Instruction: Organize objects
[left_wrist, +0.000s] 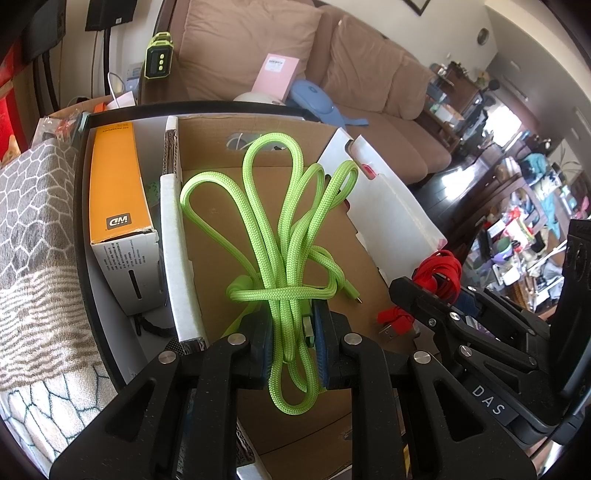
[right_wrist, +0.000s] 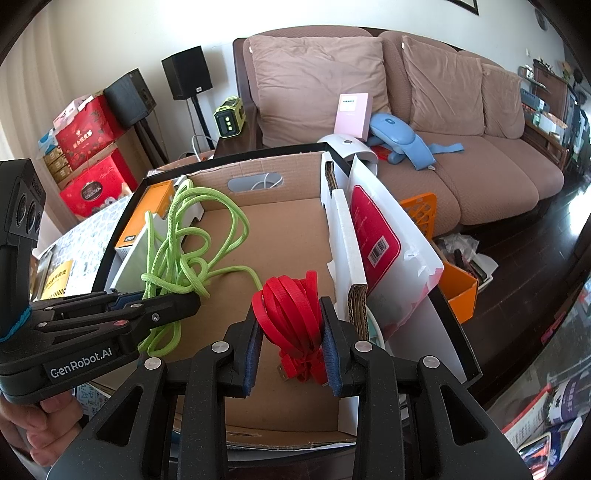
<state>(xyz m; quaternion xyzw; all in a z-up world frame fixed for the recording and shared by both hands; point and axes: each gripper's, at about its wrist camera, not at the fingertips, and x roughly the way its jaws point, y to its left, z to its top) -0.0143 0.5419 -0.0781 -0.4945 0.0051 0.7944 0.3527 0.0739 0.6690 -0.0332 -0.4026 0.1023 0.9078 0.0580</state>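
A bundled lime-green cable (left_wrist: 291, 236) hangs pinched between the fingers of the left gripper (left_wrist: 295, 343), its loops fanning out over the middle compartment of a cardboard box (left_wrist: 266, 206). Just beside it, a coiled red cable (right_wrist: 291, 310) sits clamped between the fingers of the right gripper (right_wrist: 291, 347) above the same compartment. An orange-and-white carton (left_wrist: 118, 206) stands in the box's left section, a brown sofa (right_wrist: 461, 147) behind.
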